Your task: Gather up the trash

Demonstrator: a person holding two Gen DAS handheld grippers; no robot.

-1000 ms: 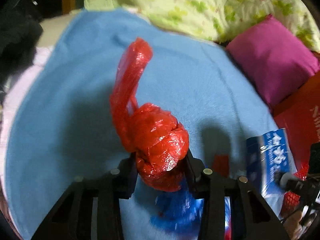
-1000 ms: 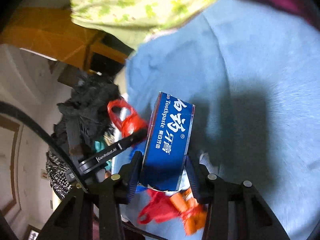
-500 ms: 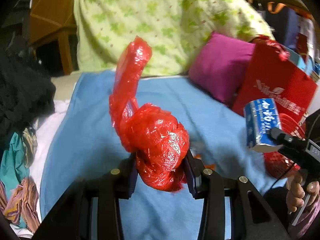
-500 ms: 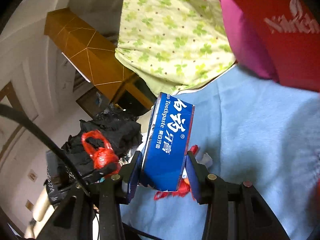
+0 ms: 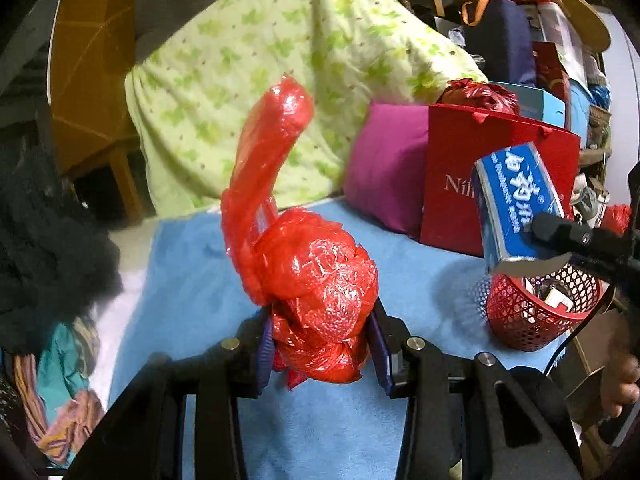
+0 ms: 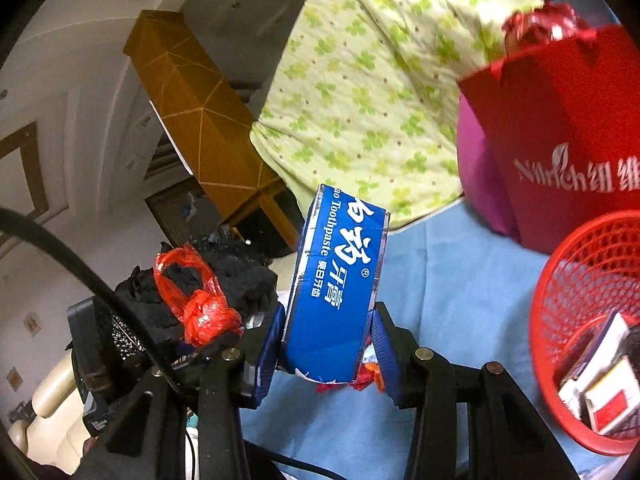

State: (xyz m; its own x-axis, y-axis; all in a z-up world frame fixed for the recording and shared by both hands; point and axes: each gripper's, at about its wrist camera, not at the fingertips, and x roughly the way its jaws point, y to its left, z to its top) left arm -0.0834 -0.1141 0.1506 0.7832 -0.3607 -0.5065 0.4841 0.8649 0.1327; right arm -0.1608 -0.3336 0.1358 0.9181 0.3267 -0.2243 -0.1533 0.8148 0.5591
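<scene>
Now I've lifted both off the bed: left hand-held gripper (image 5: 320,356) pinching bag (image 5: 316,280), right hand-held gripper (image 6: 326,354) pinching box (image 6: 340,284); basket (image 6: 568,280) near, drop next.

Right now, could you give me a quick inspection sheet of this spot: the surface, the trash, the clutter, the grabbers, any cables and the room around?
Surface: blue blanket over a bed, mostly bare.
Job's things: knotted red plastic bag; blue toothpaste box; red mesh basket on the blanket, already holding small boxes.
Clutter: red paper bag, magenta pillow, green patterned quilt, dark clothes pile.
Grippers: left gripper, jaws shut on the plastic bag; right gripper, jaws shut on the toothpaste box, near the basket.
Cables: black cable arcing past the left gripper.
Surroundings: wooden furniture, crowded shelf behind the paper bag.
</scene>
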